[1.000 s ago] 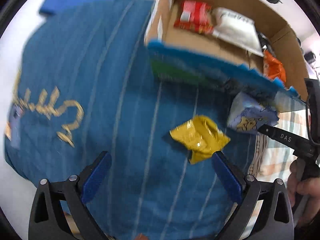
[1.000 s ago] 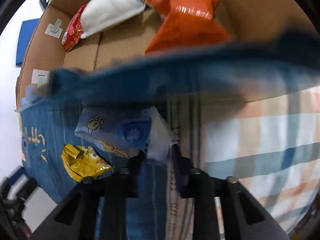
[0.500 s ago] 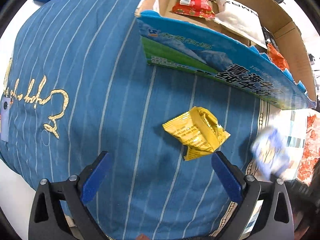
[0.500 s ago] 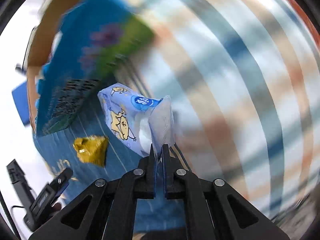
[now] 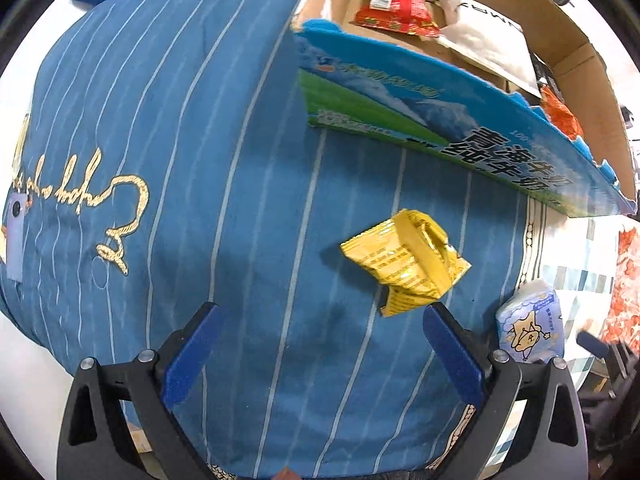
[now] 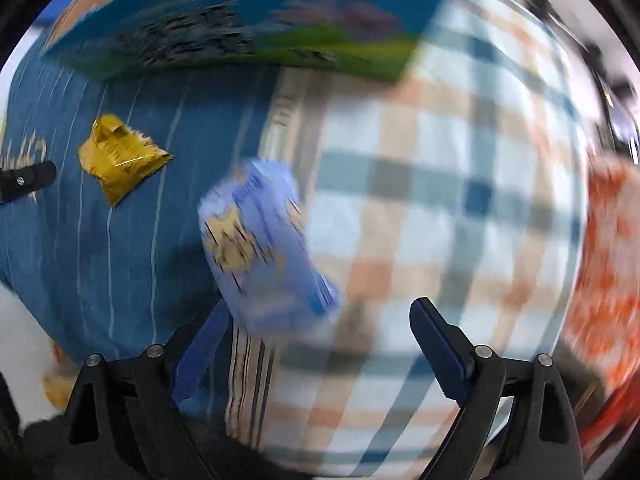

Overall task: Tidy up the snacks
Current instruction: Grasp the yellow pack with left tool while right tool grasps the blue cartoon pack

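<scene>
Both grippers spread wide and empty; two snack packs lie loose on the bedding, outside the box.

The left gripper point(image 5: 320, 344) hangs over the blue striped cover point(image 5: 192, 160) with its jaws fully apart and nothing between them; the crumpled yellow packet point(image 5: 404, 266) lies just beyond its right finger, likely the next pick. The right gripper point(image 6: 320, 344) is likewise wide open and holds nothing. The pale blue packet point(image 6: 260, 248) sits just ahead of its left finger, where the striped cover meets the checked sheet point(image 6: 440, 208); that view is blurred, so contact cannot be judged. The cardboard box point(image 5: 600, 80), far right, already holds a red pack point(image 5: 396, 4), a white pouch point(image 5: 488, 40) and an orange pack point(image 5: 560, 114), so it evidently serves as the collection point. Its printed blue flap point(image 5: 440, 108) overhangs the cover, near the yellow packet.
</scene>
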Demonstrator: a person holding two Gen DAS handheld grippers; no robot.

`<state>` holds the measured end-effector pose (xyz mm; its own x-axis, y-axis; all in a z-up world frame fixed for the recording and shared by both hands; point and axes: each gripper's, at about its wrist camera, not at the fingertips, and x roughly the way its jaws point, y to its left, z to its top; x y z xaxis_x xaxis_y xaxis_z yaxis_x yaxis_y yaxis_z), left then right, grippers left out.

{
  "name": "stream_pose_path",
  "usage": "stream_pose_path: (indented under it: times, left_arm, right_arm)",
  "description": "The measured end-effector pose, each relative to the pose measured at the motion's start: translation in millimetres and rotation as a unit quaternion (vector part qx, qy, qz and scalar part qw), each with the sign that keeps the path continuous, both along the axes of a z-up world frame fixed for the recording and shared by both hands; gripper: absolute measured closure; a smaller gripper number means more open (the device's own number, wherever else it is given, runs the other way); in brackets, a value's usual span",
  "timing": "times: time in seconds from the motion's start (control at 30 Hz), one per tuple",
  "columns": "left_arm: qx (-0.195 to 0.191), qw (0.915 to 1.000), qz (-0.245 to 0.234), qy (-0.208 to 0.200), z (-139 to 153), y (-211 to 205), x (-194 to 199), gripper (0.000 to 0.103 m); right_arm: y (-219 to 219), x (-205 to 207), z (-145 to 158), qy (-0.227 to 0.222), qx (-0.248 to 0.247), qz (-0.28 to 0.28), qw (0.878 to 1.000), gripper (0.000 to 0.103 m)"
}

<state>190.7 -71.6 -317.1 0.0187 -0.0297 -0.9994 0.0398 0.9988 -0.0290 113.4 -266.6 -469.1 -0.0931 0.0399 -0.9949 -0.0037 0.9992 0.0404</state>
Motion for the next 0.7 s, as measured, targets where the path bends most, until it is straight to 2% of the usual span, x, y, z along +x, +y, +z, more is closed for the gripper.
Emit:
stream_pose_path:
  times: [0.17,0.27,0.3,0.33,0.37,0.47,0.57,0.6,0.63,0.67,0.7]
  left_arm:
    - [0.005,1.0,0.007,0.003,0.0,6.3,-1.8,0.0]
    - [0.006,0.9999,0.014,0.008,1.8,14.7,-7.9,0.0]
    - [0.004,0.9998,0.017,0.01,2.4,16.7,-9.4,0.0]
    - [0.001,0.9997,0.019,0.013,3.5,19.3,-10.7,0.0]
    - [-0.005,0.9996,0.024,0.017,2.3,18.1,-9.9,0.0]
    - [-0.028,0.9982,0.04,0.034,-10.1,15.9,-4.3,0.0]
    - [-0.056,0.9949,0.058,0.061,-26.8,7.1,5.9,0.001]
    - [-0.066,0.9929,0.065,0.074,-34.0,3.3,10.1,0.004]
    - [-0.079,0.9906,0.073,0.084,-41.1,-0.3,14.7,0.015]
    - [-0.08,0.9902,0.076,0.086,-46.8,-1.0,22.2,0.035]
    - [-0.078,0.9907,0.075,0.083,-51.4,-5.3,26.6,0.043]
  right_arm:
    - [29.9,22.7,-28.3,0.043,-0.003,0.06,0.997,0.009]
    - [36.0,29.6,-49.4,0.066,-0.013,0.057,0.996,0.01]
    - [33.0,29.1,-53.1,0.07,-0.013,0.048,0.996,0.016]
    - [29.3,29.2,-54.6,0.071,-0.008,0.037,0.997,0.029]
    - [23.8,28.8,-55.5,0.073,0.006,0.016,0.997,0.033]
    - [3.3,26.8,-51.6,0.065,0.034,-0.051,0.996,0.033]
    - [-21.6,25.1,-47.0,0.052,0.078,-0.132,0.987,0.033]
    - [-29.3,24.3,-46.7,0.053,0.095,-0.155,0.982,0.032]
    - [-34.0,22.9,-46.8,0.056,0.106,-0.167,0.979,0.026]
    - [-37.8,22.6,-46.7,0.061,0.114,-0.175,0.976,0.024]
    - [-37.0,22.8,-44.4,0.06,0.114,-0.176,0.976,0.02]
